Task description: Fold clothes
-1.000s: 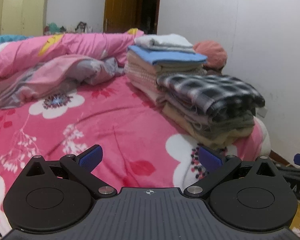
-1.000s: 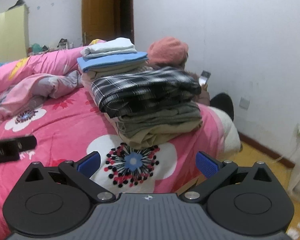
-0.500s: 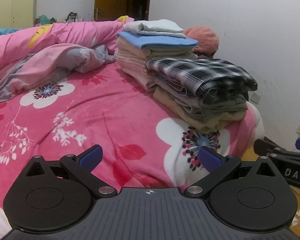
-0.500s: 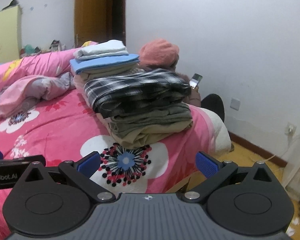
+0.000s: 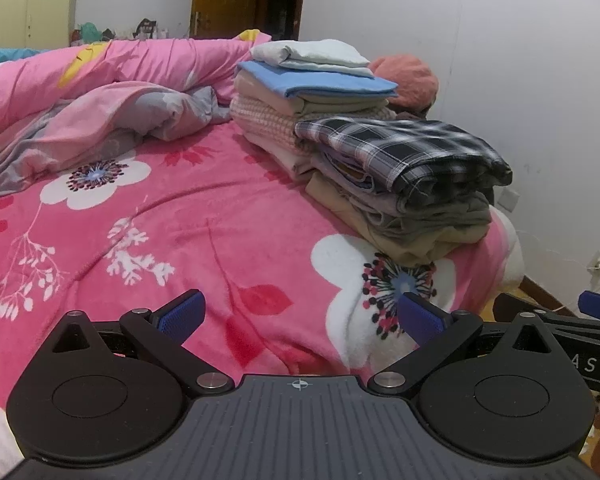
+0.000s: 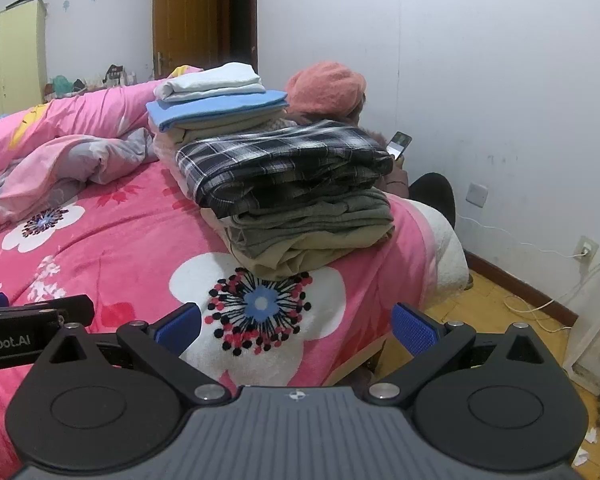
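Two piles of folded clothes sit on the big pink flower blanket in front of me. My near pile has a checked shirt on top, and the far pile is right behind it, touching. My left gripper and right gripper both hang wide apart, holding nothing.

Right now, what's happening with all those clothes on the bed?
Someone holds a gripper in each hand over the pink bed. Both the left gripper and right gripper are open and holding nothing. Two stacks of folded clothes sit near the bed's edge: a plaid shirt tops the near one, a white cloth the far one.
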